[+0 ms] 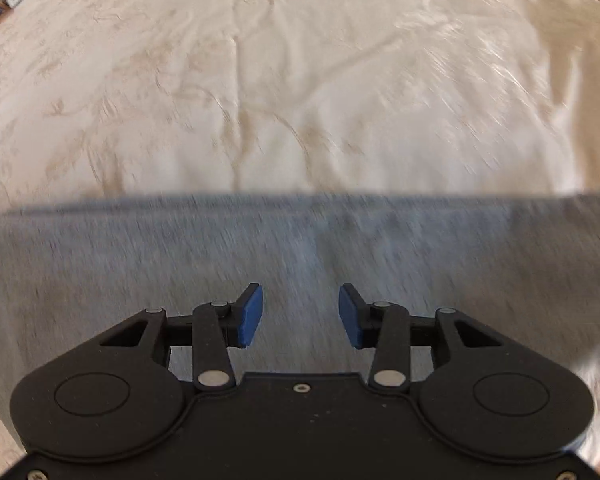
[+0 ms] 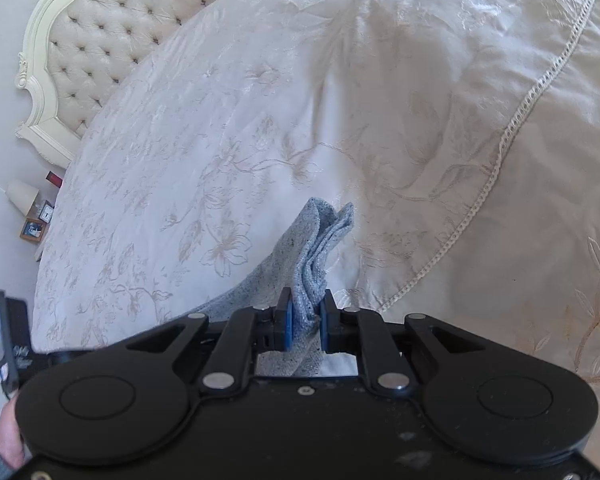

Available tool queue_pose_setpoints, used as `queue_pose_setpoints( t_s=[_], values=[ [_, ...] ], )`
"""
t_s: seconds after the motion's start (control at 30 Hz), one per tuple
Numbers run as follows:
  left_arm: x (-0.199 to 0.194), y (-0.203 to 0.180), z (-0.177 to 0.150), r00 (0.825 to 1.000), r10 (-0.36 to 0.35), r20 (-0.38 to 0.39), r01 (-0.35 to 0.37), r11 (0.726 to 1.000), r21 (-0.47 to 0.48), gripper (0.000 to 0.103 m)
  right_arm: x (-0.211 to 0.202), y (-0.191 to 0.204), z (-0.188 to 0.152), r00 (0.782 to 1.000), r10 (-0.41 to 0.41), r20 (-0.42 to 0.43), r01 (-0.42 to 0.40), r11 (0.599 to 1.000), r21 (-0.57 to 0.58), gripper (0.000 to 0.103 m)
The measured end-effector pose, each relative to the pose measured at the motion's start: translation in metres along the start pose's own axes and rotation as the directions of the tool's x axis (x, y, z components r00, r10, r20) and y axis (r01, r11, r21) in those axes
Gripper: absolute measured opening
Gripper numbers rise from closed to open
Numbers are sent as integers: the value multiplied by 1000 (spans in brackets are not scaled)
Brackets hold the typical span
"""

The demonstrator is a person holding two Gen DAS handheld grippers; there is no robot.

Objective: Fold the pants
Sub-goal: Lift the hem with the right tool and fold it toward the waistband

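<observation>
Grey-blue pants (image 1: 300, 252) lie spread across a cream bedspread (image 1: 300, 80) in the left wrist view, their far edge running straight from side to side. My left gripper (image 1: 300, 314) hovers over the cloth with its blue pads (image 1: 250, 316) apart and nothing between them. In the right wrist view my right gripper (image 2: 305, 320) is shut on a bunched fold of the pants (image 2: 320, 240). That fold sticks up past the fingertips, lifted off the bedspread (image 2: 340, 100). More of the grey cloth trails down to the left under the gripper.
A tufted cream headboard (image 2: 112, 20) stands at the upper left of the right wrist view. Beside the bed sits a nightstand with a lamp (image 2: 20, 196) and a small clock (image 2: 46, 213). A hand (image 2: 8, 436) and a dark device (image 2: 4, 344) show at the lower left.
</observation>
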State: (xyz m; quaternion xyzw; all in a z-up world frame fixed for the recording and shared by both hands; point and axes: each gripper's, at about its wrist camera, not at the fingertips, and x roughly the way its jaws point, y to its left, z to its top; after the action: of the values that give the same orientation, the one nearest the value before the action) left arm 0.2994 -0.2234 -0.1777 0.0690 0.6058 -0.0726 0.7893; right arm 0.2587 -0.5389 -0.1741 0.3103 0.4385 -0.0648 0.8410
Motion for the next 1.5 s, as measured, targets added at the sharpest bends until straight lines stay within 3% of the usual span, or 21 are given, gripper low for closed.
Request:
queue_pose_setpoints(
  t_s=[0.17,0.3,0.37,0.47,0.6,0.67,0.73,0.83,0.97,1.13,1.33,1.5],
  values=[
    [21,-20,-35,997,45,-66,-41,998,55,51,-5,7,-1,1000,-6,-5,6,1000,-15,13],
    [39,-32,-44,995,98,-38,-92,989,119,51,-12,10,0,1000,-1,0,1,1000,-25,13],
    [30,-37,-38,995,86,-47,-79,988,134,45,-11,16,0,1000,-1,0,1,999,-42,13],
    [4,-30,-26,1000,-21,16,19,994,107,46,-14,24,0,1000,-8,15,9,997,-79,13],
    [6,-22,9,997,-6,77,1,997,76,46,-22,34,-1,999,-20,35,23,996,-90,13],
    [23,-19,25,999,17,52,-20,998,61,46,-27,41,-1,998,-30,46,35,995,-95,13],
    [51,-20,38,999,18,-47,-13,995,97,47,-33,49,-3,998,-40,55,45,994,-100,13],
    [52,-17,46,999,-9,-45,16,988,154,49,-38,65,-6,996,-51,70,58,992,-114,13],
    [20,24,48,996,-91,3,90,994,61,48,-48,99,-12,993,-63,104,79,985,-156,13],
    [-9,108,37,990,-135,34,137,988,-70,48,-51,162,-28,992,-49,113,76,965,-252,13],
    [-21,195,7,997,-64,35,68,992,-106,48,-33,272,-79,996,41,77,-4,903,-429,13],
    [-17,259,-17,1000,-5,3,6,986,-166,47,28,350,-160,994,92,-60,-110,840,-531,13]
  ],
)
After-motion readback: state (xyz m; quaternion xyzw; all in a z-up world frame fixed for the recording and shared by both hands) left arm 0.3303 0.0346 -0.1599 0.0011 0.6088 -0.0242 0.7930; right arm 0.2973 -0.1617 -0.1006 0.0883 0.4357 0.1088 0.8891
